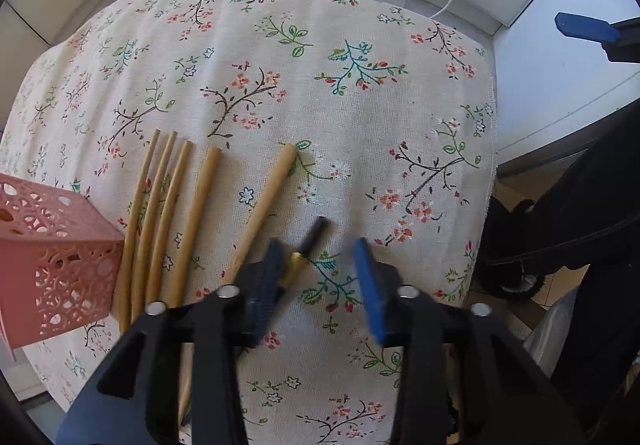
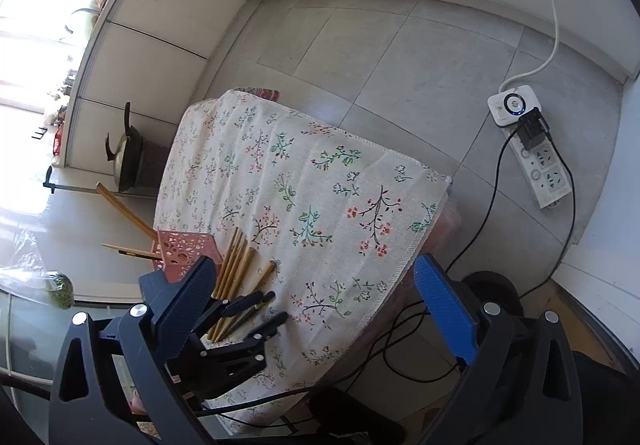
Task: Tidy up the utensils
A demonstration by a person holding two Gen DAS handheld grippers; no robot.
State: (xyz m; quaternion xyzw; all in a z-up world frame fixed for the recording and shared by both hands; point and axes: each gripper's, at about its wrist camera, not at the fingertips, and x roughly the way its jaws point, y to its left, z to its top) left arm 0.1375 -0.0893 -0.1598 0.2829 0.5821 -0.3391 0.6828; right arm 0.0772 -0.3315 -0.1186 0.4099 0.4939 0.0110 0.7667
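The black-handled utensil (image 1: 310, 245) with the brass collar lies on the floral cloth (image 1: 320, 85), its dark end pointing away and slightly right, its near part running back under the left gripper (image 1: 320, 269). So its long axis goes roughly near-to-far, almost in line with the fingers, not across them. It sits just inside the left-hand finger (image 1: 268, 277) of that gripper, close against the pad, whether touching I cannot tell; the other blue pad (image 1: 370, 285) stands well clear on the right. The fingers are spread, holding nothing.

Just left of it a thicker wooden handle (image 1: 264, 213) slants the same way, its lower part passing beneath that same finger. Further left lie four more wooden sticks (image 1: 160, 213) side by side, all near-to-far, and beyond them, at the cloth's left edge, the pink perforated holder (image 1: 56, 265). From the right wrist view the holder (image 2: 184, 251) already has a few sticks leaning out of it.

The right gripper (image 2: 316, 305) hangs off to the right, over the cloth's edge and the floor, fingers wide apart and empty. The left one is plainly the nearer.

My guess is the black piece is next, and the grip wants shifting a touch left so both pads straddle it without catching the wooden handle alongside.
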